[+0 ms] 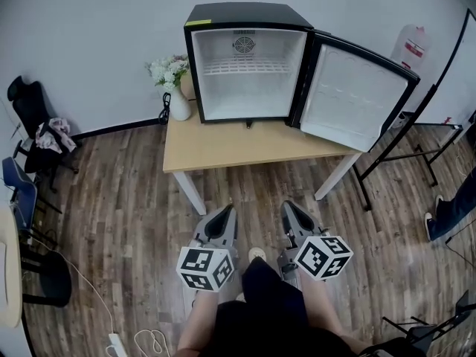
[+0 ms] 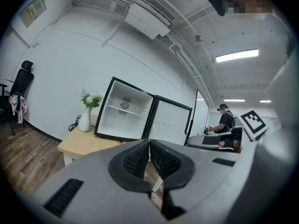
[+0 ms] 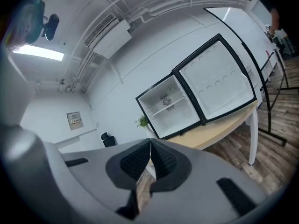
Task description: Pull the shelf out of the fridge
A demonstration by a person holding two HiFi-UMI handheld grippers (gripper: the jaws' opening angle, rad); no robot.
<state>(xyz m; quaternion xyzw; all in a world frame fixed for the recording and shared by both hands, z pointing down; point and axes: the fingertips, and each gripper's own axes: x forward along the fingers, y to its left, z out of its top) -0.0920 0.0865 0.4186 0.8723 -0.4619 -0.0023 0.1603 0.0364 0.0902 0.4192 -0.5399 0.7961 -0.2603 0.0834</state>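
Past the fridge (image 2: pixel 124 118), left gripper view only, perhaps a person's torso (image 2: pixel 227 122); left tool (image 2: pixel 149 160), right tool (image 3: pixel 150 160) closed, empty.

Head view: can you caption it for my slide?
Left gripper and right gripper, both shut, face an open fridge on a table, shelf inside.

shelf (image 1: pixel 248 68) in fridge (image 1: pixel 245 15), fridge on table (image 1: pixel 230 149), vase (image 1: pixel 178 107) at its left

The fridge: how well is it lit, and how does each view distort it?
Head view: the fridge is sharp, evenly lit, barely distorted. Left gripper view: fisheye with dark corners; the fridge is small but clear, and a ceiling lamp glares. Right gripper view: same fisheye, and the fridge looks tilted.
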